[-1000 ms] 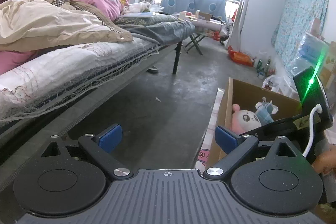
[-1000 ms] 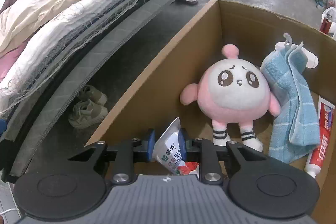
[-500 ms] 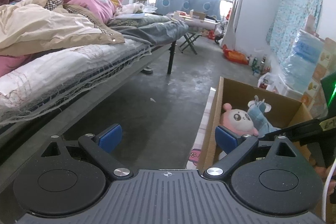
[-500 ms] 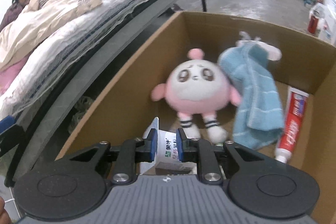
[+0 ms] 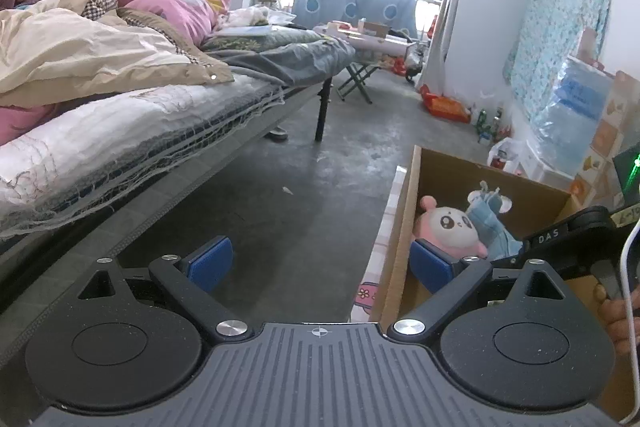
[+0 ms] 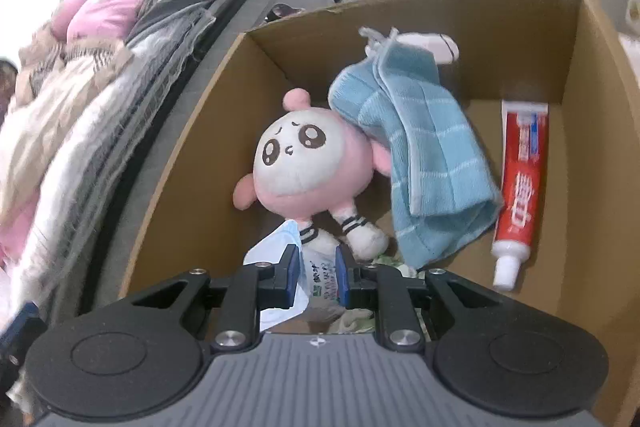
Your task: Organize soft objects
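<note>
The right gripper (image 6: 317, 273) is down inside the cardboard box (image 6: 192, 147), its two blue pads pinched on a white plastic pouch (image 6: 320, 277). The pouch carries green and dark printed characters, too small and blurred to read. Its crumpled upper corner sticks up just left of the jaws, against the feet of the plush toy (image 6: 308, 163). Under the pouch lies some pale green and white cloth, only partly seen.

The plush toy is pink with a white face, big brown eyes and striped socks, and it lies on its back in the left half of the box. A blue towel (image 6: 424, 155) with pale lines is draped over its right side and reaches to the box floor. A white hook or hanger peeks out behind the towel's top. Just right of the towel, apart from it, a red toothpaste tube (image 6: 520, 187) lies flat with its white cap toward the camera. It bears white Chinese characters, which I cannot make out.

The left gripper (image 5: 320, 263) hangs outside the box over the concrete floor (image 5: 300, 195), its jaws spread wide with nothing between them; its right pad overlaps the box's near wall in the left view. That view also shows the other tool's black body marked "DAS". Beyond stands a bed (image 5: 140, 131) piled with quilts.
</note>
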Action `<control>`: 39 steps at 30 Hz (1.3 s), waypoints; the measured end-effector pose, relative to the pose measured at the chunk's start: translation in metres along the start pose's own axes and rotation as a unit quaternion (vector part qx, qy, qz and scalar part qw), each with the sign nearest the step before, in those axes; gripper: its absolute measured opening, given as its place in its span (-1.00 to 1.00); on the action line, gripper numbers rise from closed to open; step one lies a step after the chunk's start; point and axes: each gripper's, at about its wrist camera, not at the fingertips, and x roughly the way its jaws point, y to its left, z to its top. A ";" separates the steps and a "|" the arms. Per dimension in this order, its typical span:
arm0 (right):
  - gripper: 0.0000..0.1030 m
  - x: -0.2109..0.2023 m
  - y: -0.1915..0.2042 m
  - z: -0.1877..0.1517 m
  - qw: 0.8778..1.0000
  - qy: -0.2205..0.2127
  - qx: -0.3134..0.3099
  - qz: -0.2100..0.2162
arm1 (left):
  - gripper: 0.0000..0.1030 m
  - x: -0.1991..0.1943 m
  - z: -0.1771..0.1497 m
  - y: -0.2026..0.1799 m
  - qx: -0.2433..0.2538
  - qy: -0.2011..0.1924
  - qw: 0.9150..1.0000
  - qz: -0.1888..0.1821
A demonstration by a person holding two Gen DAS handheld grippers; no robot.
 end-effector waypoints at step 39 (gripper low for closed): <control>-0.65 0.046 -0.037 -0.012 0.966 0.034 0.228 0.118 | 0.87 -0.009 -0.001 -0.007 0.001 -0.002 1.000 -0.017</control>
